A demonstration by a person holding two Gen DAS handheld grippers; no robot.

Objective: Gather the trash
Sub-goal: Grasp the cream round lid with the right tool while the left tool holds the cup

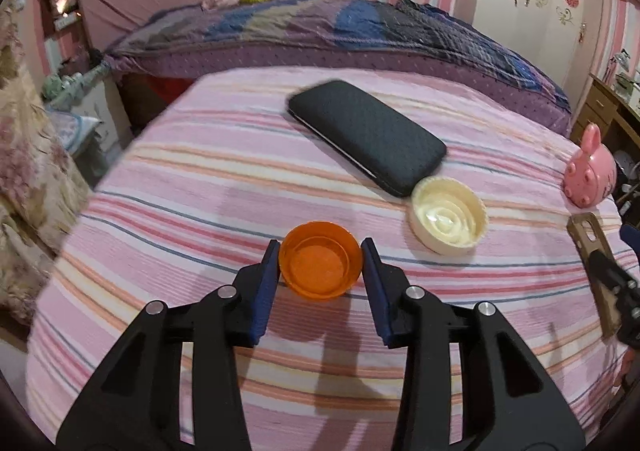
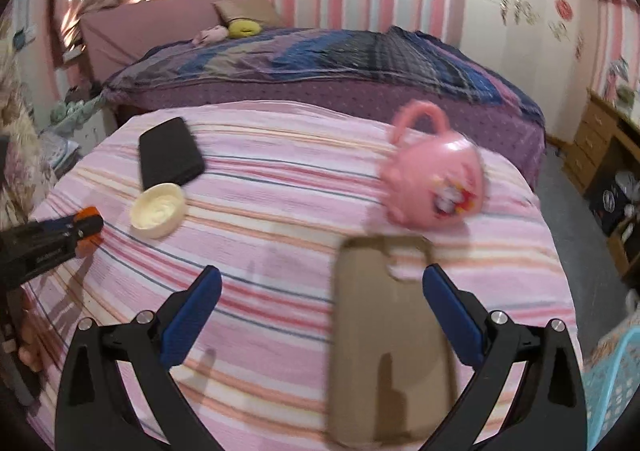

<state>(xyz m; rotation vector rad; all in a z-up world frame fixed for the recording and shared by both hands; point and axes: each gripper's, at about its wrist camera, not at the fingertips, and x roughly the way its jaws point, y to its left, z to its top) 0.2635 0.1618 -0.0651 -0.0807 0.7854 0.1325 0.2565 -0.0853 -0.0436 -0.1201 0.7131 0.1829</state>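
My left claw (image 1: pixel 320 259) squeezes the orange cap (image 1: pixel 320 260) by its round sides, on the striped surface (image 1: pixel 200 179). The cap looks light, hard and a bit slippery. My right claw (image 2: pixel 320 291) is open above the brown phone case (image 2: pixel 384 331).

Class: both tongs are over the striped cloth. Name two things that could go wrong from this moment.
1. The left tongs pinch the orange cap by its round wall; it could pop out sideways.
2. The right tongs stand wide over the tan phone case, which lies flat; they may slide off or snag the cloth.
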